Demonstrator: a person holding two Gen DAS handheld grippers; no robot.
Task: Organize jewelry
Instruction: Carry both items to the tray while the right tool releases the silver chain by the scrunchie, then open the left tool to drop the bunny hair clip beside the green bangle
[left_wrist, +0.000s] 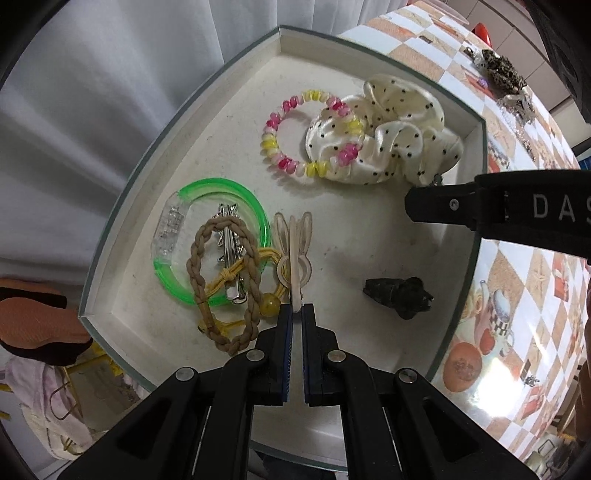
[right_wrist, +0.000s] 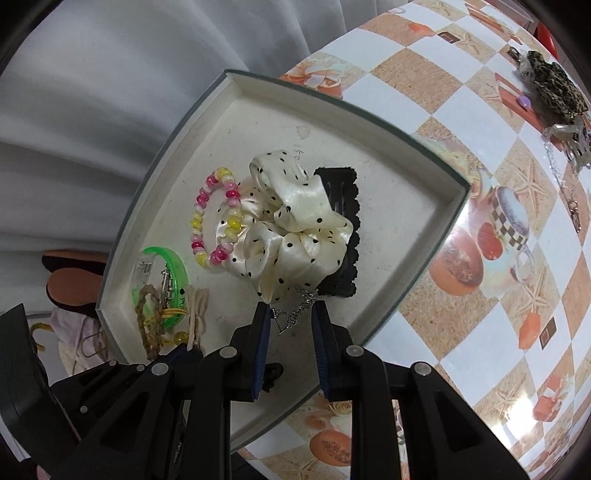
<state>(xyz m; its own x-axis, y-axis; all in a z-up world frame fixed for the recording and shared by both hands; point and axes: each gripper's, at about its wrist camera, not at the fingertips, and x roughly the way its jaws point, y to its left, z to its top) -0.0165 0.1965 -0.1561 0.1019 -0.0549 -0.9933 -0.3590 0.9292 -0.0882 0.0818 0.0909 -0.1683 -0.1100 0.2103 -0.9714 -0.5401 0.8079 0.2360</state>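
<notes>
Both grippers are hanging over the tray (left_wrist: 476, 155) to drop jewelry in: the left gripper (left_wrist: 297, 314) is pinching the rabbit-ear hair clip (left_wrist: 294, 251) beside the green bangle (left_wrist: 218, 192), while the right gripper (right_wrist: 293, 314), jaws narrow, is clasping a silver chain (right_wrist: 295, 308) near the dotted scrunchie (right_wrist: 291, 229)

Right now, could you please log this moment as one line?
left gripper: shut on bunny hair clip | right gripper: silver chain between jaws | both over tray
</notes>
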